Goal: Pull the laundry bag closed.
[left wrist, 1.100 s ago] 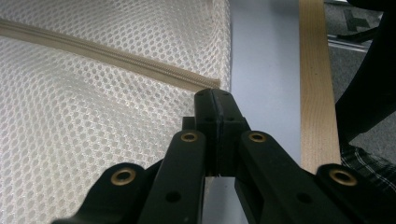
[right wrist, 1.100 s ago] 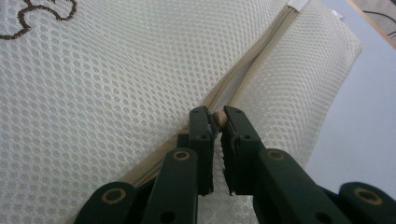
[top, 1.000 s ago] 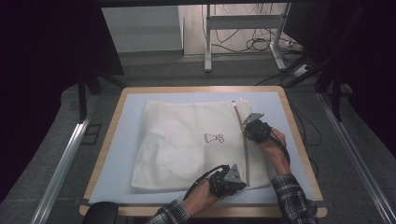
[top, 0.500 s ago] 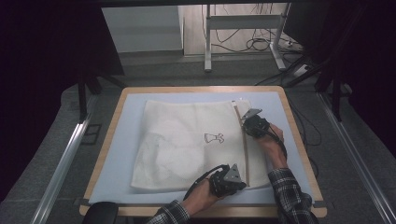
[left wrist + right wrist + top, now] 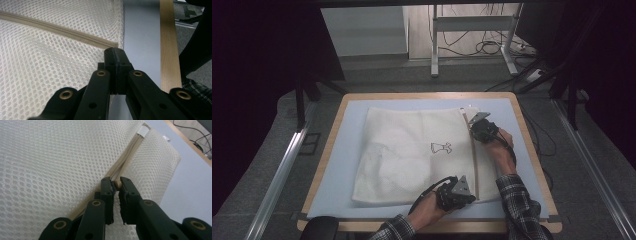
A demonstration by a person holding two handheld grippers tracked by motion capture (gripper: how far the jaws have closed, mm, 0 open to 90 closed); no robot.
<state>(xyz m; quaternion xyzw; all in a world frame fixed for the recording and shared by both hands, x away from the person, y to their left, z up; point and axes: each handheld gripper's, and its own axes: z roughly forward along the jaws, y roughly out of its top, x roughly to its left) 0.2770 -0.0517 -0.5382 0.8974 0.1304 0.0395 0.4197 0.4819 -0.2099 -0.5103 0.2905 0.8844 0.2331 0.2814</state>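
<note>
High view: cream honeycomb-mesh laundry bag (image 5: 412, 155) lies flat mid-table on the pale blue mat (image 5: 337, 165), its beige zipper (image 5: 474, 160) running along the 3 o'clock edge. Right gripper (image 5: 115, 185), at 2 o'clock on the bag, pinches the small tan zipper pull (image 5: 118, 184). Left gripper (image 5: 115, 53), at 5 o'clock, is clenched tight at the zipper's near end; whether mesh is caught is unclear.

high: overhead, far | gripper views: close, perhaps sharing mesh bag (image 5: 412, 150)

I see the mesh bag (image 5: 412, 155) lying flat on the mat (image 5: 342, 165), which covers the table (image 5: 532, 150). Its zipper (image 5: 473, 150) runs along the bag's right side, front to back.
</note>
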